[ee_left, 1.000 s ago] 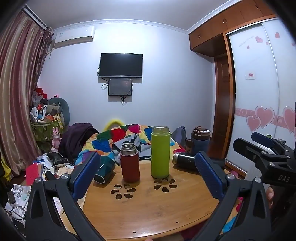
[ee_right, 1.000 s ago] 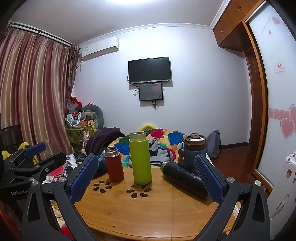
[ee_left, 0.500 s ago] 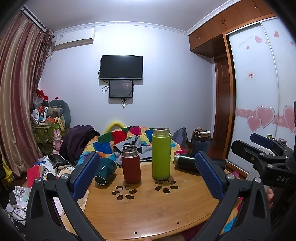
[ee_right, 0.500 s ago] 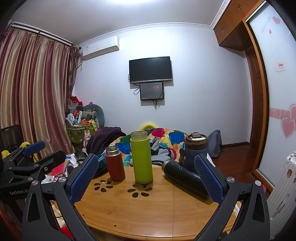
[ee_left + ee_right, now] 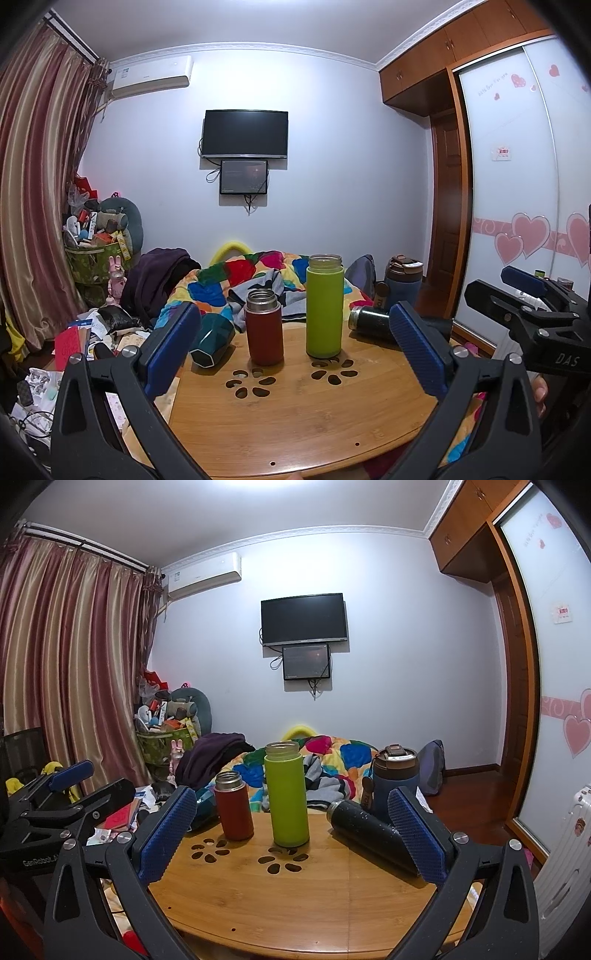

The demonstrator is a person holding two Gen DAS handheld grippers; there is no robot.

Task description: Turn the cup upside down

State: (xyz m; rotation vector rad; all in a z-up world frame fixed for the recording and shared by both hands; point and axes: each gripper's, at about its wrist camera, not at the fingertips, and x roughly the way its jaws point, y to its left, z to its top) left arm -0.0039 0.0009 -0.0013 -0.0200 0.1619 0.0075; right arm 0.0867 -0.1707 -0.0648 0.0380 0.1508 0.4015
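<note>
Upright ahead of the left gripper (image 5: 295,350) stand a red flask (image 5: 264,326) and green cup (image 5: 324,305). Both jaws gape wide. Beside the right gripper (image 5: 291,834) lies a black flask (image 5: 369,830).

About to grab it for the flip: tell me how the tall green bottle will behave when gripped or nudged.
The green bottle stands upright, tall and narrow on the wooden table, so a high nudge would probably tip it. Its round body would likely roll if it fell. The smooth-looking wall may slip slightly; the right gripper, open, has ribbed pads that should help.

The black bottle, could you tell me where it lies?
The black bottle lies on its side at the table's right, beside the green bottle.
</note>
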